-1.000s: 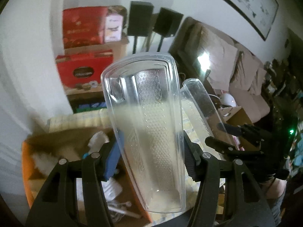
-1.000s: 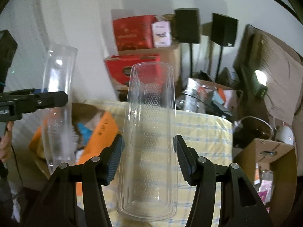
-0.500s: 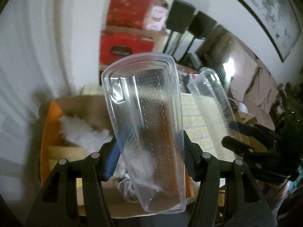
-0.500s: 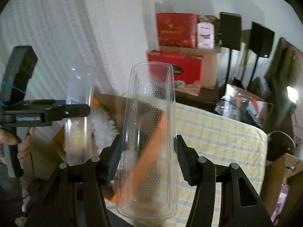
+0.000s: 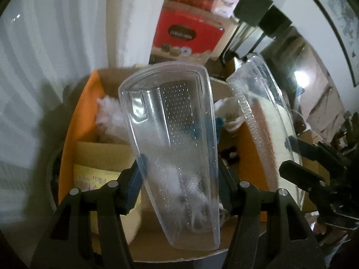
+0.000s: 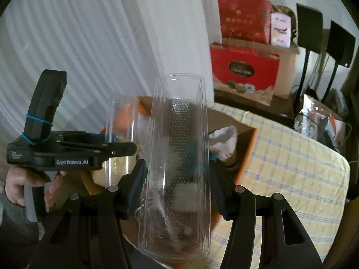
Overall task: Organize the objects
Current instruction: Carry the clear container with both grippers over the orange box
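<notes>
Clear plastic trays, two of them, one per gripper, both held up over the cardboard box (image 5: 105,152). Box has orange flaps, sits at the edge of the yellow checked tablecloth (image 6: 291,157); white fluffy stuff (image 5: 110,116) and a blue item inside, hard to identify through the plastic.

Left tray (image 5: 177,148): long transparent shell with a dotted strip down the middle, tilted, wide end up. Left gripper (image 5: 179,179) has fingers closed narrow on its sides near the lower half. In the right wrist view the same gripper (image 6: 121,149) shows side-on, a blue rubber band on its body, a person's hand (image 6: 15,186) on the handle.

Right tray (image 6: 179,168): same type, roughly upright. Right gripper (image 6: 177,183) clamps it between both pads, fingers narrow. In the left wrist view it sits just right of the left tray (image 5: 264,125); touching or not, cannot tell.

Background: red gift boxes (image 6: 244,67) stacked by the white curtain (image 6: 78,44), two black speakers on stands (image 6: 325,35), a framed picture (image 5: 338,18) on the wall.
</notes>
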Tool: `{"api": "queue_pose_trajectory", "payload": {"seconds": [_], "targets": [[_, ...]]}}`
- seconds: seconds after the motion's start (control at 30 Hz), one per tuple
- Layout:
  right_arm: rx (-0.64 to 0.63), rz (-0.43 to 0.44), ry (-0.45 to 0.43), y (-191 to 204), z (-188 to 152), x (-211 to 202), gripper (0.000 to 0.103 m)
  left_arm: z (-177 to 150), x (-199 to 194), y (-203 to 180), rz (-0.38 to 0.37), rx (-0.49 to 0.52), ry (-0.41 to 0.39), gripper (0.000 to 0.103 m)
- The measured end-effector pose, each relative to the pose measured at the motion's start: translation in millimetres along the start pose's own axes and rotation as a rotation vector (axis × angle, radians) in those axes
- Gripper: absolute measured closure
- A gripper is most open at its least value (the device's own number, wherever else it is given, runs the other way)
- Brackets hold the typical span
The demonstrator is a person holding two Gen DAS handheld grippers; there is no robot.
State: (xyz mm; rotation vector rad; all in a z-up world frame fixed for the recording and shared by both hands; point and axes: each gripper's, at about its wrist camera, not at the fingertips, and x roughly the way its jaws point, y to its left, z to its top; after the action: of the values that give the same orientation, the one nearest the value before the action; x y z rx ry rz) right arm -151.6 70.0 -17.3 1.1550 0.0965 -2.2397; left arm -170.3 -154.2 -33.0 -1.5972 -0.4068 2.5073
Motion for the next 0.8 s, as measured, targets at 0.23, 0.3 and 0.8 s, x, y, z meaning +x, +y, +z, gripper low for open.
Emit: {"api": "queue_pose_trajectory", "payload": {"seconds": [0.23, 0.3, 0.8], "targets": [[-0.007, 0.004, 0.064, -0.3, -0.5, 38.4, 0.047, -1.9, 18.0, 10.9, 0.009, -0.005, 0.028, 0.048], [-0.017, -0.001, 0.080, 2.4, -2.3, 47.3, 0.047, -1.9, 22.0, 12.4, 0.014, -0.002, 0.033, 0.048], [-0.093, -0.135, 0.163, 11.1, -16.4, 87.0, 0.047, -7.1, 65.2, -4.4, 0.157, 0.097, 0.081, 0.047]]}}
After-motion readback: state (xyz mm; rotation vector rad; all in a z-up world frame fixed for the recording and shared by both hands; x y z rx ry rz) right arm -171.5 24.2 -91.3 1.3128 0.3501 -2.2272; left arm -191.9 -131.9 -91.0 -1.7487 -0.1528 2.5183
